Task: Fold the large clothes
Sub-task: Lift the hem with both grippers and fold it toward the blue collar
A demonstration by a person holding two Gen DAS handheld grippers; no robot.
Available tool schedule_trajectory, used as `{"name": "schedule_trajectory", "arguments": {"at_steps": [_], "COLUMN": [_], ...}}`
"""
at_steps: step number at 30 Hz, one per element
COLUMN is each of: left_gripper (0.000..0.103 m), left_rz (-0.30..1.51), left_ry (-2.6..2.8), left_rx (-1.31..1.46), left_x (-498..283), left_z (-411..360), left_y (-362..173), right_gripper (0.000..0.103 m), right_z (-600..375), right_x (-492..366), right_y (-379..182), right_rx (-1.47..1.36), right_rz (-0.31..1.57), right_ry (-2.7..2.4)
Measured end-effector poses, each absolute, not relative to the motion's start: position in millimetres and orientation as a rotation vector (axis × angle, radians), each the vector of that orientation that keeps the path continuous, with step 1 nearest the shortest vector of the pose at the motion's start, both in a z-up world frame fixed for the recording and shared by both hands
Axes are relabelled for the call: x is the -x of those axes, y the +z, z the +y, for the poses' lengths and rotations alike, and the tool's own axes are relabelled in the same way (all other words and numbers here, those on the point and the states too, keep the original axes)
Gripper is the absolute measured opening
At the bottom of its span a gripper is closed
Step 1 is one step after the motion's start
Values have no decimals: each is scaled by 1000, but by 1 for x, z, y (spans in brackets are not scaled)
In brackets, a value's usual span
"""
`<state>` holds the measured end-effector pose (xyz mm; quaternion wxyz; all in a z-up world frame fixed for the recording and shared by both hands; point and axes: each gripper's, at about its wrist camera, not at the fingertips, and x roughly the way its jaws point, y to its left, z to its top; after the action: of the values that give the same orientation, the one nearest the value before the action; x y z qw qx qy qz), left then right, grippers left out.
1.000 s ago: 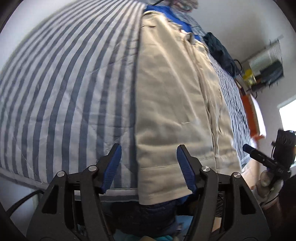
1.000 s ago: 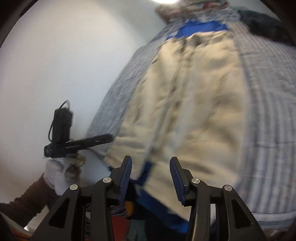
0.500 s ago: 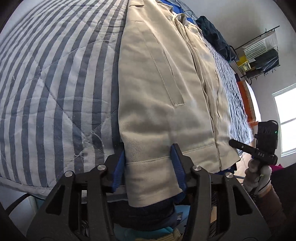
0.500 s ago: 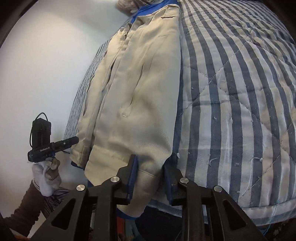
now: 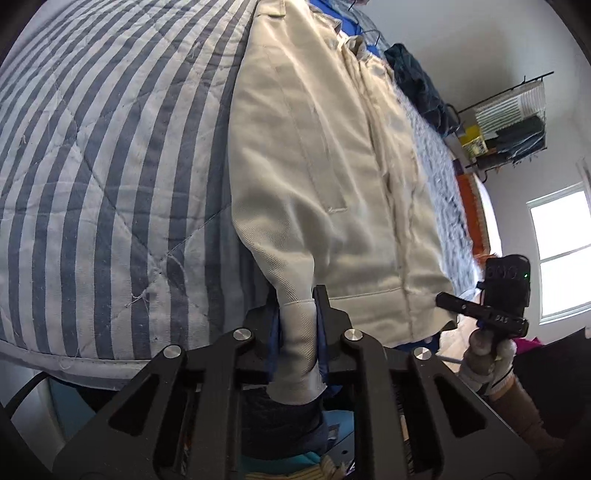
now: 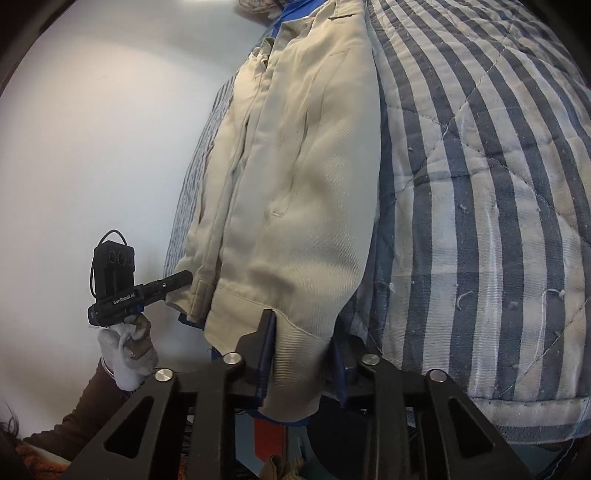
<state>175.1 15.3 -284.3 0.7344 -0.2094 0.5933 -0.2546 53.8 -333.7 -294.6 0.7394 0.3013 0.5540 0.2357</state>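
A cream jacket lies lengthwise on the striped quilt, its hem at the near edge of the bed. My left gripper is closing, and its blue pads squeeze the hem's left corner into a narrow bunch. In the right wrist view the same jacket runs away from me, and my right gripper is closing with the hem's right corner pressed between its pads. Each view shows the other gripper's black body held in a white-gloved hand at the far hem corner.
A dark garment lies on the bed's far right side. A blue cloth shows under the jacket's collar. A clothes rack and a bright window stand beyond the bed. A white wall runs along the bed's other side.
Both grippers have come down to the hem and their jaws have drawn together on it. The hem corner in the left gripper is now bunched up.
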Motion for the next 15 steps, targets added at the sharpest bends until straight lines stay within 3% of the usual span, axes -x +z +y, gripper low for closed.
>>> {"name": "schedule_trajectory", "arguments": {"at_steps": [5, 15], "left_gripper": [12, 11], "left_rz": [1237, 1200], "left_ry": [-613, -616], "left_rx": [547, 641], "left_x": [-175, -186], "left_z": [18, 27], "left_y": [-259, -245], "right_gripper": [15, 13], "right_z": [-340, -329], "right_x": [-54, -69], "right_y": [-274, -258], "right_rx": [-770, -766], "right_rz": [1110, 1069], "right_ry": [561, 557]}}
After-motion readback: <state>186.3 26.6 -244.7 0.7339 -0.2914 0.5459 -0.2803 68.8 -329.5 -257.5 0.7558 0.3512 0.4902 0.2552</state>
